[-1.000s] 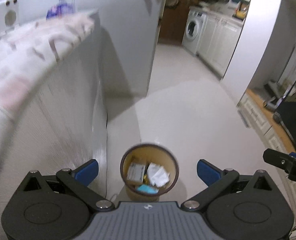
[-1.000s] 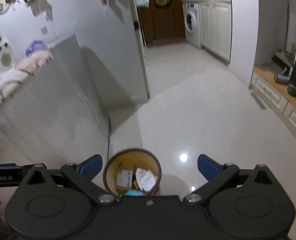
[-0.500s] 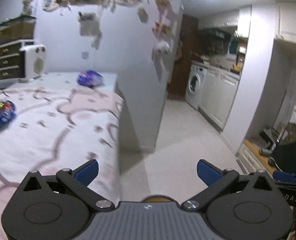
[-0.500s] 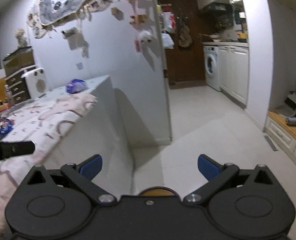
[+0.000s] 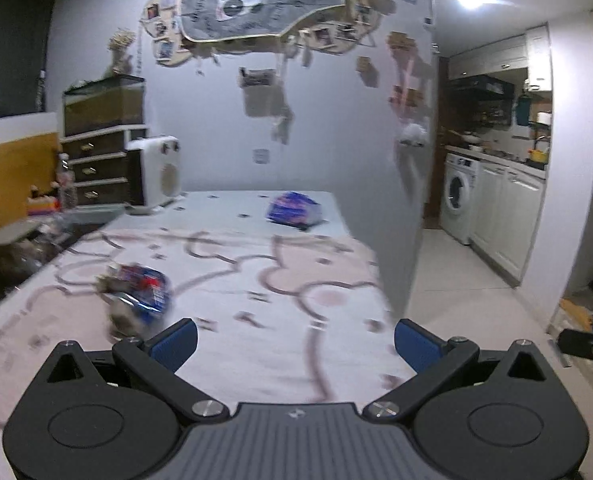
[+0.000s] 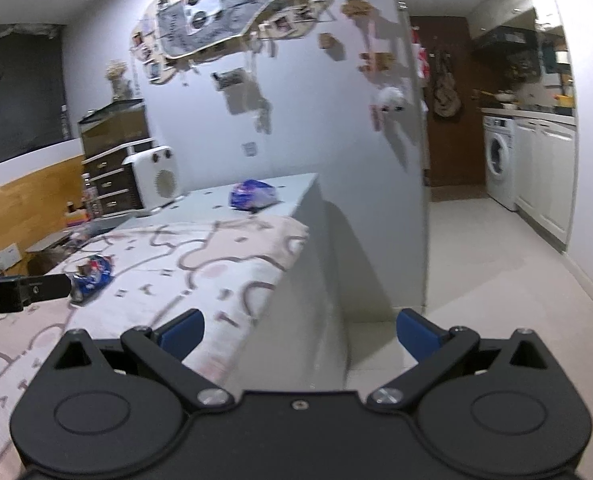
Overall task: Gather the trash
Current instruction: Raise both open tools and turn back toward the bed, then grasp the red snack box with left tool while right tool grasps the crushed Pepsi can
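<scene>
Now both grippers level over the table (image 5: 256,280), fingers (image 5: 174,338) spread wide, nothing held.

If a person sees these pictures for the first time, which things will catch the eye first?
Probably the crumpled blue wrapper lying on the pink patterned tablecloth, just ahead of the open left gripper. A second blue wrapper lies farther back near the table's far edge. The open right gripper hangs over the table's corner.

I count two crumpled blue wrappers on the counter: one (image 5: 142,294) on the pink-patterned cloth (image 5: 256,280) toward its left edge, one (image 5: 293,211) near the far right corner. One white heater (image 5: 154,176) stands at the far edge. One washing machine (image 5: 458,192) shows beyond.
</scene>
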Motion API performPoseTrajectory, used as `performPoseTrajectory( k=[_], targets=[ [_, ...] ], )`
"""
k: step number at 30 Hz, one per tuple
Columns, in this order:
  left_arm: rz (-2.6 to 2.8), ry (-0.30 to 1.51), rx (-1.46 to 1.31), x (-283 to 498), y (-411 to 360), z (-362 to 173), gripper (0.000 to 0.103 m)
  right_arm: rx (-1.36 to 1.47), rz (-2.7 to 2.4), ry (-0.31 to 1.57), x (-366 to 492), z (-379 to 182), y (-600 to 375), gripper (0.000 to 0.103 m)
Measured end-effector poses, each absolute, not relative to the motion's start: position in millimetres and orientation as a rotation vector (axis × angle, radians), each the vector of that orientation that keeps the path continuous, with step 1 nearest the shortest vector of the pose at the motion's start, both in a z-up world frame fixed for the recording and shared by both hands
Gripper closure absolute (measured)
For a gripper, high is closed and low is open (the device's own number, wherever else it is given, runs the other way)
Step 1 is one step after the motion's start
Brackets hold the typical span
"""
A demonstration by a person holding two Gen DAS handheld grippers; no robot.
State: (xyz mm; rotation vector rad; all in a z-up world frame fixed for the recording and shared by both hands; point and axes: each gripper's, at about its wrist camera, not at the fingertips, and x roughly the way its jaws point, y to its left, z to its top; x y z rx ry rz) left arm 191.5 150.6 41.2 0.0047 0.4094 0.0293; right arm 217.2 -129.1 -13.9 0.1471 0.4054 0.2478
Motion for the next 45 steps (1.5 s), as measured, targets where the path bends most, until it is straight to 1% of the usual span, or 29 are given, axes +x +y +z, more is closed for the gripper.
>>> performPoseTrajectory(
  k=[9,15,21,30,33,34,35,37,38,40,42,44,45],
  targets=[
    [0.135,0.408,0.033,231.2,257.1,71.7,0.0,0.152,0.4,0.438,258.5,14.3,-40.6,0.0],
    [0.16,0.432,-0.012,282.1,321.4,76.9,0.0,0.06,0.501,0.42,275.9,22.8,17.5,0.0],
    [0.163,0.498,-0.101,343.6,368.3,50.2,0.0,-0.009,0.552,0.417,287.3,22.4,53.7,0.0],
    [0.162,0.581,-0.251,416.7,440.7,-17.3,0.0,-0.056,0.592,0.44,313.4,11.4,76.9,0.0],
    [0.181,0.534,-0.349,426.3,463.9,-31.6,0.004,-0.054,0.592,0.456,327.1,6.1,84.6,0.0],
    [0.193,0.494,-0.38,426.6,469.8,-34.5,0.008,-0.054,0.599,0.464,333.0,4.2,88.7,0.0],
    [0.196,0.443,-0.416,425.8,475.4,-38.8,0.009,-0.056,0.606,0.47,338.0,2.9,92.7,0.0],
    [0.155,0.406,-0.475,429.9,482.3,-47.3,0.01,-0.073,0.623,0.471,349.6,1.0,105.2,0.0],
    [0.121,0.422,-0.502,435.4,486.8,-52.9,0.016,-0.09,0.64,0.458,355.3,0.5,113.8,0.0],
    [0.092,0.49,-0.532,446.8,491.5,-58.9,0.024,-0.123,0.681,0.439,365.5,-0.2,130.2,0.0],
    [0.09,0.507,-0.513,451.6,491.2,-62.4,0.027,-0.169,0.738,0.416,377.1,-0.3,151.0,0.0],
    [0.087,0.533,-0.488,456.3,488.6,-65.4,0.04,-0.199,0.788,0.398,388.0,0.1,170.2,0.0],
    [0.088,0.532,-0.478,457.0,487.3,-66.3,0.043,-0.208,0.812,0.393,393.7,-0.3,179.2,0.0]
  ],
)
